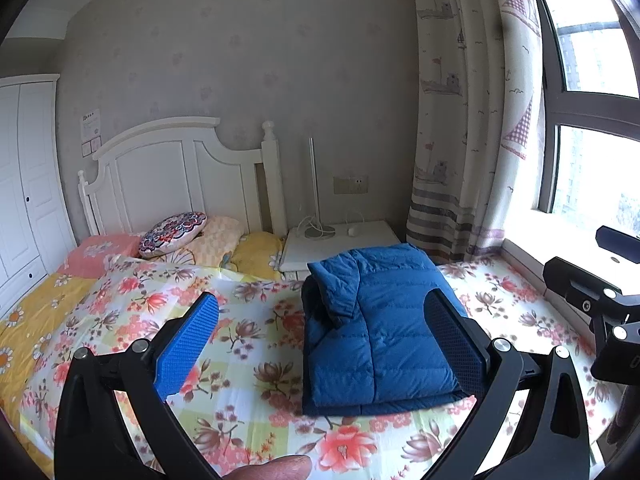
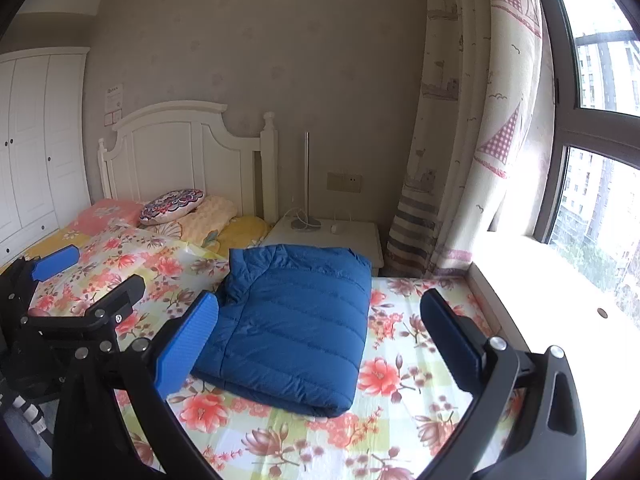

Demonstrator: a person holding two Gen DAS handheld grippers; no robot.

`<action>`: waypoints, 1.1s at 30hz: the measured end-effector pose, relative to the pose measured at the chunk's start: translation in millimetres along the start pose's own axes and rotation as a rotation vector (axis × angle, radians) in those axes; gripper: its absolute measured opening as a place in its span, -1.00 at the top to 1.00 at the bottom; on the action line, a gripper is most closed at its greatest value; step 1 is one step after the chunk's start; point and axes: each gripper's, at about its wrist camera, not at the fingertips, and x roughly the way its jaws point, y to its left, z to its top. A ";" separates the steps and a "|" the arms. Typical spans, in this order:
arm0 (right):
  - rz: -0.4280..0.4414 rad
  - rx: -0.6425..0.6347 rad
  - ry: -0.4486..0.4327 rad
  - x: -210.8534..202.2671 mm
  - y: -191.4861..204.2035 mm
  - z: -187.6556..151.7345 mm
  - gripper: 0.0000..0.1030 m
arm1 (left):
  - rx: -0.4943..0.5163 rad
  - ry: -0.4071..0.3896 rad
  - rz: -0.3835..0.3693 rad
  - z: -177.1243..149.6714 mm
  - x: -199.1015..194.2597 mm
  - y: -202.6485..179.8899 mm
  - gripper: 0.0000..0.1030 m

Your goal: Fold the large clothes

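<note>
Both claws, left [image 1: 324,344] and right [image 2: 320,344], spread wide, level above folded blue jacket [image 2: 296,320].

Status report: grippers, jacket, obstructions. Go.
Left gripper open, empty. Right gripper open, empty. Blue jacket folded, lying flat on floral bedspread. Nothing on it or blocking it.

Ahead of me a white headboard [image 2: 180,148] stands against a pale patterned wall [image 2: 300,60]. A white wardrobe [image 2: 32,140] fills the left side. At the bed's far right corner sits a white nightstand [image 2: 352,236] with a slim lamp [image 2: 306,176]. Daylight pours through the window [image 2: 592,160] beside a sailboat curtain [image 2: 472,120].
</note>
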 end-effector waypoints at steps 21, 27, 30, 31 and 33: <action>0.009 -0.024 0.013 10.4 -1.0 3.4 -0.95 | 0.016 -0.019 0.025 9.7 7.3 -6.9 -0.91; 0.019 -0.019 0.056 30.5 -1.7 -6.1 -0.95 | 0.039 0.042 -0.001 -6.0 34.3 -2.5 -0.91; 0.029 -0.008 0.098 49.7 -4.8 -14.7 -0.95 | 0.034 0.159 -0.056 -20.2 64.0 19.6 -0.91; 0.029 -0.009 0.107 55.4 -6.9 -16.8 -0.95 | 0.018 0.202 -0.062 -24.9 75.9 34.5 -0.91; 0.017 -0.026 0.111 66.2 -20.5 -20.6 -0.95 | -0.009 0.263 -0.046 -30.9 96.3 66.8 -0.91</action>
